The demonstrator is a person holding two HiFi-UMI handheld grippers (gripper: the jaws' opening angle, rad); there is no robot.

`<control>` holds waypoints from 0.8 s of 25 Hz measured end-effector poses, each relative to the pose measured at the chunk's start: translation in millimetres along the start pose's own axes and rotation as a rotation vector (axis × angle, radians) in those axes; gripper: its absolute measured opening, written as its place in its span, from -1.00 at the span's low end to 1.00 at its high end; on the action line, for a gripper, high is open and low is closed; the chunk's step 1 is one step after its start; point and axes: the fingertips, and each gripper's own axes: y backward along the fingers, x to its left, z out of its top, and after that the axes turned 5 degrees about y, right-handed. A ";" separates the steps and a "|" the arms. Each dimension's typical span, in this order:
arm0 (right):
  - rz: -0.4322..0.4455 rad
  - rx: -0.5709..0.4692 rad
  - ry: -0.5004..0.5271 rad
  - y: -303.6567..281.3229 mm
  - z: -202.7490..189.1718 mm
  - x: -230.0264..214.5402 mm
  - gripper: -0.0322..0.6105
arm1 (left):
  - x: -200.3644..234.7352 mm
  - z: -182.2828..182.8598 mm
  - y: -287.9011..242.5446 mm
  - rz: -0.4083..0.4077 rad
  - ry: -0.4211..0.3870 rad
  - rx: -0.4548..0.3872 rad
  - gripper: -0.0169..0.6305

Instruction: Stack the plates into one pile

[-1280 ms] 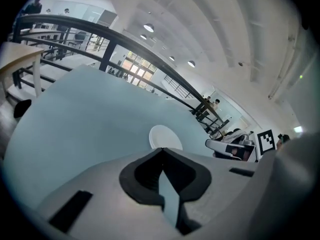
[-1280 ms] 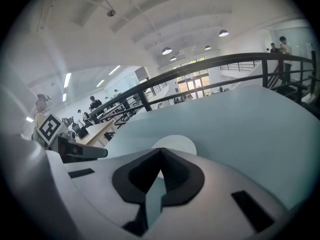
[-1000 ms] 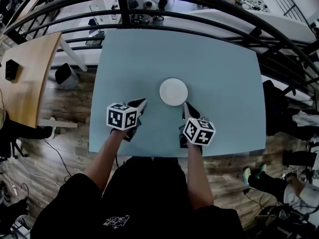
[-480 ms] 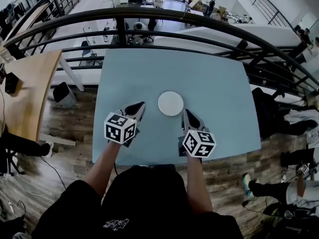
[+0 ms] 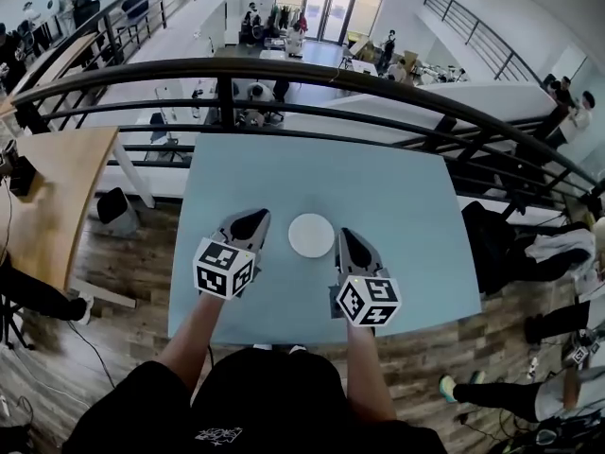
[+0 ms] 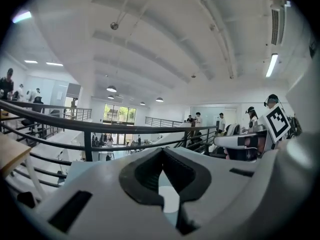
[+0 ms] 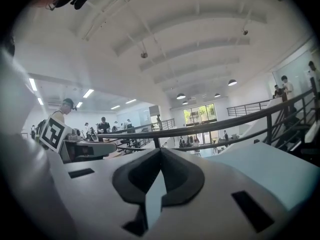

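Note:
A single white pile of plates [image 5: 311,235] rests near the middle of the light blue table [image 5: 397,206]. My left gripper [image 5: 253,218] hovers just left of the pile, jaws shut and empty. My right gripper [image 5: 343,235] hovers just right of it, likewise shut and empty. Neither touches the pile. In the left gripper view the jaws [image 6: 162,151] meet at their tips, and a patch of white plate [image 6: 169,196] shows through the gap below. The right gripper view shows its jaws [image 7: 160,151] closed, pointing almost level over the table, with the left gripper [image 7: 85,149] off to the side.
A black metal railing [image 5: 284,74] curves along the table's far edge and right side. A wooden desk [image 5: 47,197] stands to the left. Clothing and people's legs [image 5: 529,253] are by the table's right edge, and wood floor surrounds the table.
Both grippers have lifted up off the table beside the pile and levelled out. The head view has tilted upward, showing more of the hall. The pile has stayed put.

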 end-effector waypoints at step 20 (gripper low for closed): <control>0.049 -0.147 0.095 28.9 95.3 -53.2 -0.88 | -53.1 92.4 -13.9 0.090 -0.102 -0.179 -0.92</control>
